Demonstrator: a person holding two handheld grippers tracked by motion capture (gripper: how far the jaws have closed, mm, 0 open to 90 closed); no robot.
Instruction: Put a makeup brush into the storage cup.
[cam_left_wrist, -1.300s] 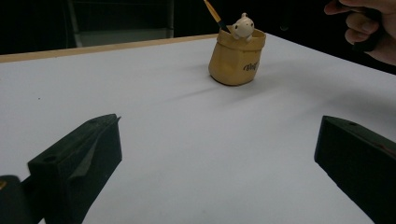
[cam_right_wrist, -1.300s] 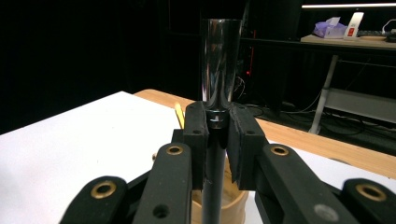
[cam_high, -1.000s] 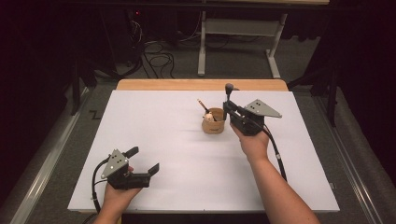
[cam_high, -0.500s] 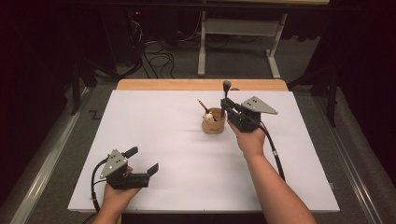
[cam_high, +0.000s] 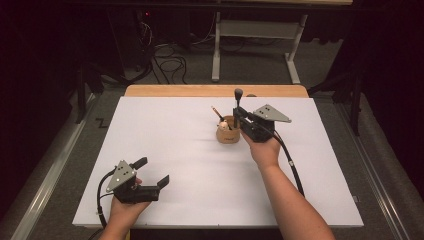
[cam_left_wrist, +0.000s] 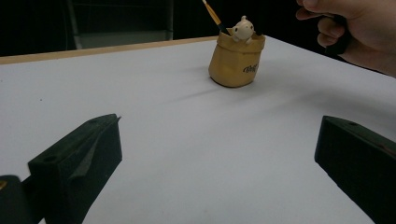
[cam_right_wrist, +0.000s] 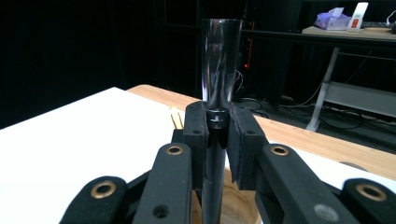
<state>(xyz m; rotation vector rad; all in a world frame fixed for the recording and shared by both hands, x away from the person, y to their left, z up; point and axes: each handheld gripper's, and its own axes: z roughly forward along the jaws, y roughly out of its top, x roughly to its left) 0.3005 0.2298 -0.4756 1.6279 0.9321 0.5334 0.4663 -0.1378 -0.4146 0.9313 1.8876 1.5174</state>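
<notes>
Tan holder: a small sack-shaped pen pot (cam_high: 227, 134) stands upright past the middle of the white table (cam_high: 165, 150), already holding a brush with an orange handle (cam_high: 218, 113) and a pale little figure (cam_left_wrist: 243, 29).
Right gripper: the right gripper (cam_high: 239, 119) is clamped narrowly on a dark, glossy brush (cam_right_wrist: 219, 70), held upright just above the pot's mouth.
Progress: judged near the end; the dark brush is over the opening but not yet lowered or released.
Left gripper: the left gripper (cam_high: 150, 172) rests near the table's front edge, jaws wide, holding nothing, well apart from the pot.
Obstacles: the orange-handled brush and figure crowd the opening, so the dark brush may snag.
Surroundings: cables (cam_high: 167, 60) and a desk frame (cam_high: 260, 35) on the floor beyond.
</notes>
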